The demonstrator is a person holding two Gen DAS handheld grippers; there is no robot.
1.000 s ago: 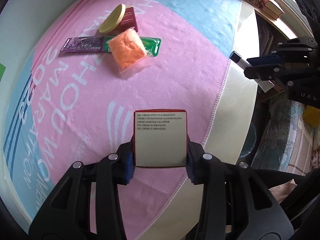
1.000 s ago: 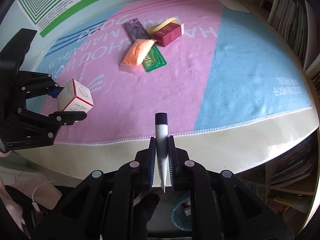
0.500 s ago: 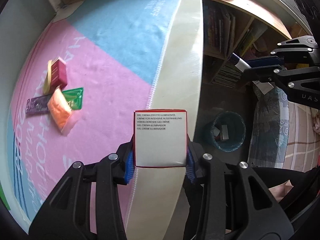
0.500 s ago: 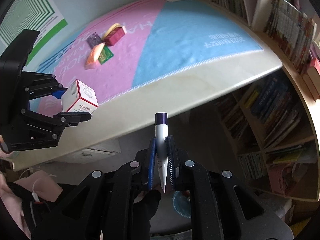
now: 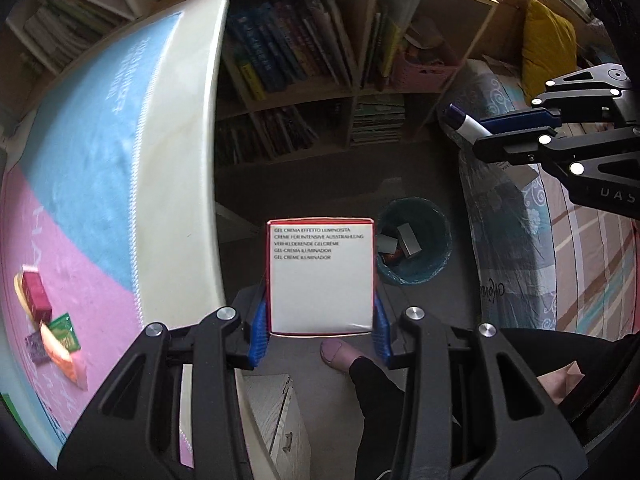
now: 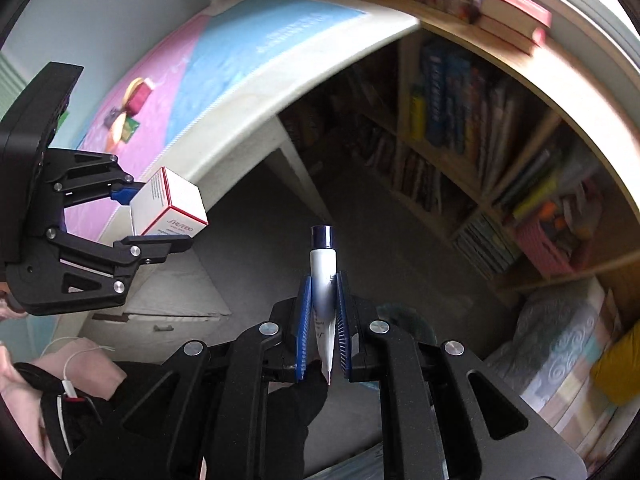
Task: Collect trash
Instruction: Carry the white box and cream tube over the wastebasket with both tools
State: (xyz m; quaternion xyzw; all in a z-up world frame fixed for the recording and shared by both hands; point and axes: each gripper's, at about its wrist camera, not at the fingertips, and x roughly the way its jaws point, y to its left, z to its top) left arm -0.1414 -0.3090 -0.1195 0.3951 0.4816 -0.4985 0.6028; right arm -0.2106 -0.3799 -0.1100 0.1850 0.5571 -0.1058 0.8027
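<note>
My left gripper (image 5: 320, 320) is shut on a white cream box with red edges (image 5: 321, 276), held in the air off the table's edge, left of and above a teal trash bin (image 5: 414, 252) on the floor that holds a few boxes. The box also shows in the right wrist view (image 6: 168, 204). My right gripper (image 6: 323, 312) is shut on a white tube with a dark blue cap (image 6: 322, 264), also seen in the left wrist view (image 5: 464, 122), above and right of the bin. Other trash stays on the table: a red box (image 5: 36, 292), an orange packet (image 5: 60, 356), a green sachet (image 5: 64, 330).
The table (image 5: 188, 184) with a pink and blue cloth lies at left. Bookshelves (image 5: 304, 80) stand behind the bin. A bed with patterned covers (image 5: 520, 260) is at right. A white drawer unit (image 5: 280, 420) and my foot (image 5: 336, 352) are below the box.
Both grippers have swung away from the table toward the floor, each keeping its item. The trash bin has come into view near the cream box.
</note>
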